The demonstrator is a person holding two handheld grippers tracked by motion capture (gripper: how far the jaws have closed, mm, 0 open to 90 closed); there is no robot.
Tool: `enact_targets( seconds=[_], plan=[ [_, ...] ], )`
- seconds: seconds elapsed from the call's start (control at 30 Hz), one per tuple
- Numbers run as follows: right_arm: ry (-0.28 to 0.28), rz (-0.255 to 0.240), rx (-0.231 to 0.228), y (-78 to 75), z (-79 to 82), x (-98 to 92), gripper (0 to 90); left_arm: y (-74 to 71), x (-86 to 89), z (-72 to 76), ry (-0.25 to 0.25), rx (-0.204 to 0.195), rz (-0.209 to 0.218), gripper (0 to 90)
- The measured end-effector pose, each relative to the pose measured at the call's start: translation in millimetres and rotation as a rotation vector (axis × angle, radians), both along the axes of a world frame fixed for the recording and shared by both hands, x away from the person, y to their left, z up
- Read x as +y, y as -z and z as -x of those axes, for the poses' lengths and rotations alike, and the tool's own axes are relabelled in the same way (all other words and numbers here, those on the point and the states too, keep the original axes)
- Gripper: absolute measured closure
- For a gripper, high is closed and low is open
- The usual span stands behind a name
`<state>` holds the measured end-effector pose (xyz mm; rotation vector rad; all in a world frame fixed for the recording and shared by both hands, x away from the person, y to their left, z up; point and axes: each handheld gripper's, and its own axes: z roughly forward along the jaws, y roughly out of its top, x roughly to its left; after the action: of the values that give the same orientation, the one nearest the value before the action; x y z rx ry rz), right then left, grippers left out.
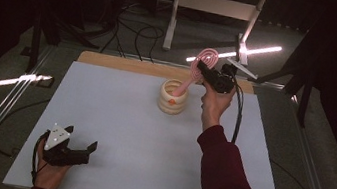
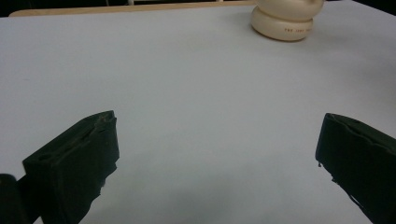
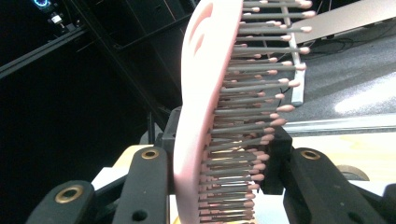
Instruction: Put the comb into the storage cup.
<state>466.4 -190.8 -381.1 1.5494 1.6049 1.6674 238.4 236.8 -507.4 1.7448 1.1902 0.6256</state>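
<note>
A pink hairbrush (image 1: 200, 65) stands tilted with its handle end down inside a cream ribbed holder (image 1: 173, 97) at the back middle of the table. My right gripper (image 1: 204, 70) is shut on the brush just below its head. In the right gripper view the pink brush (image 3: 201, 98) with grey pink-tipped bristles rises between the two black jaws. My left gripper (image 1: 92, 150) rests open near the table's front left corner, nothing between its fingers. The cream holder (image 2: 285, 21) sits far ahead of it in the left gripper view.
A light grey mat (image 1: 116, 127) covers the table, with a wooden strip (image 1: 120, 62) along its far edge. Behind the table are a white frame stand (image 1: 214, 10), black cables (image 1: 140, 32) on the floor and bright light strips (image 1: 259, 50).
</note>
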Motion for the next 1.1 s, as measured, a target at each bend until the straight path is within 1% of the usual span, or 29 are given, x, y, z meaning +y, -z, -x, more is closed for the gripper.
enact_targets(
  seconds=[0.4, 0.73, 0.87, 1.1],
  plan=[
    [0.013, 0.002, 0.008, 10.7, -0.5, 2.6, 63.2, -0.2, 0.2, 0.2, 0.001, 0.001, 0.000, 0.1],
    [0.009, 0.016, 0.008, 17.1, 1.0, 5.2, 63.1, 0.2, -0.4, -0.2, 0.002, 0.004, -0.002, 0.1],
    [0.012, 0.014, 0.012, 21.2, 1.5, 6.4, 62.9, 0.2, -0.4, -0.1, 0.002, 0.003, -0.002, 0.1],
    [0.007, 0.027, 0.009, 24.0, 1.6, 8.5, 62.8, 0.3, -0.8, -0.2, 0.004, 0.005, -0.002, 0.1]
  ],
)
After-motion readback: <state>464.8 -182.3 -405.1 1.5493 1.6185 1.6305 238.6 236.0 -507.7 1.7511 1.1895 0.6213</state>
